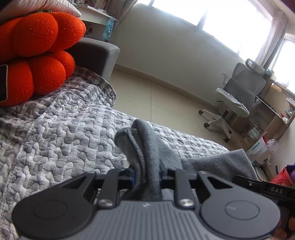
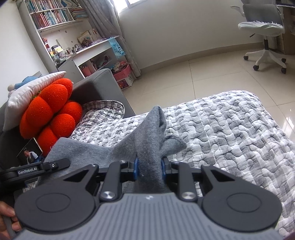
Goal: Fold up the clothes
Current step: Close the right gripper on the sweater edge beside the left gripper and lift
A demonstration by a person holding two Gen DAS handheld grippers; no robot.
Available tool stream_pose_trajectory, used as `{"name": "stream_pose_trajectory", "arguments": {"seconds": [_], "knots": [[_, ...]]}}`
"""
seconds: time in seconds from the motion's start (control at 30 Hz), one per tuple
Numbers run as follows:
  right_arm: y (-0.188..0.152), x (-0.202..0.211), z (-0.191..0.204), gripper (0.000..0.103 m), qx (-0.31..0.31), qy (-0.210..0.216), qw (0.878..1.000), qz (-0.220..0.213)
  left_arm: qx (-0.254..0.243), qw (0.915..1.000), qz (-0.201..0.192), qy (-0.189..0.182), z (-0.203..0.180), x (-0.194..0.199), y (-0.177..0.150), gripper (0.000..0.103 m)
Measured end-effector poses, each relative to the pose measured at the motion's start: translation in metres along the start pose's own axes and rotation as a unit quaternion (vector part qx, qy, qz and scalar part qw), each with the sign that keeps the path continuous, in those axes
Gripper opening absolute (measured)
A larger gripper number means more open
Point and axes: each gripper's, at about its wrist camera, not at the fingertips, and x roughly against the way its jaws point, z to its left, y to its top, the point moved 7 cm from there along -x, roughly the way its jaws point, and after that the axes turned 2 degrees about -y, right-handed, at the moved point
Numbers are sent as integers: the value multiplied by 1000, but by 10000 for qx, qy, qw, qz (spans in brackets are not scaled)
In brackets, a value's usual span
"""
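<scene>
Both claws are pinching the same grey knit garment (image 1: 145,147): the left claw (image 1: 146,177) has its blue pads pressed on a bunched fold that stands up between them, and the right claw (image 2: 149,169) clamps a similar peak of cloth (image 2: 151,140) in its own view. From each pinch the fabric drapes down and away, so the garment hangs lifted at two points just above the quilted bed cover (image 1: 55,133), with the slack part sagging between the claws and resting near the bed. It looks soft, light and limp, a thick fleece or knit that will sag wherever it is not held and will not slip easily from the pads; I judge the best hold is at hems or corners, where doubled seams give the pads something firm, not mid-panel where a single layer may pull out. At the left of the bed, further off, orange plush cushions (image 2: 49,114) are stacked under a white pillow (image 2: 33,88), with a phone (image 2: 30,152) leaning against them. Beyond the bed lies the tiled floor (image 2: 202,77). A pink basket (image 2: 122,73) by the far shelves (image 2: 55,16) holds small items too blurred to name, and an office chair (image 1: 239,96) stands at the far right.
</scene>
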Motion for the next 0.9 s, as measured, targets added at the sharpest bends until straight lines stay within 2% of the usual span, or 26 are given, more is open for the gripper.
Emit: {"name": "stream_pose_trajectory", "arguments": {"seconds": [0.73, 0.9], "knots": [[-1, -10, 64, 26, 733, -301, 9968, -50, 92, 9997, -243, -35, 4, 27, 9, 22], [1, -8, 70, 26, 692, -347, 9969, -111, 361, 9991, -232, -58, 24, 32, 13, 22]]}}
